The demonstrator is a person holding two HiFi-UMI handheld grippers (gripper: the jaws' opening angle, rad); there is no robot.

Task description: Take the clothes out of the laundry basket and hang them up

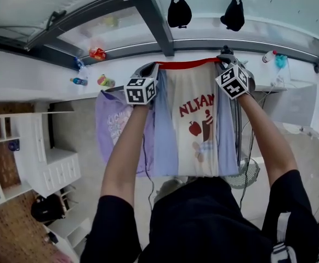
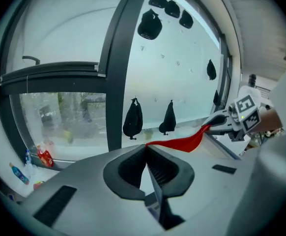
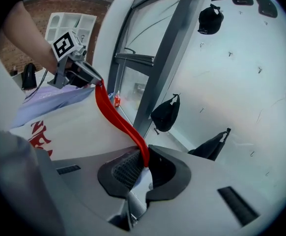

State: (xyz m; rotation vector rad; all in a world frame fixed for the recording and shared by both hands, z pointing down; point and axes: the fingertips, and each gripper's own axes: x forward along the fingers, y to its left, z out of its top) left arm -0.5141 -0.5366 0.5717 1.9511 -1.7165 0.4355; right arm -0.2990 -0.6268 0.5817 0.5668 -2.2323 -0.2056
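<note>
1. The window [image 1: 247, 4] fills the space ahead, with a dark frame post [image 1: 148, 15] and black pouches [image 1: 178, 11] on the glass. No rail or hanger shows in any view, so look for the hanging point before carrying the garment further.
2. The shirt [image 1: 195, 130], cream with red print and blue sides, is held up in the air before the window and drapes freely toward the person's chest. Lift it high enough that the hem clears whatever lies below.
3. A lilac garment [image 1: 113, 125] hangs partly behind the shirt's left edge. Steering to the free side would probably avoid overlap.
4. The red neckband [image 1: 188, 64] spans the two grippers, nearly taut. Hold it level, since pulling wider risks stretching it.
5. The left gripper [image 2: 146, 149] has its fingers closed on the band's left end, and the right gripper [image 3: 145, 159] pinches the right end. Both bites are thin, at the tips only, so release one only once something else bears the shirt.
</note>
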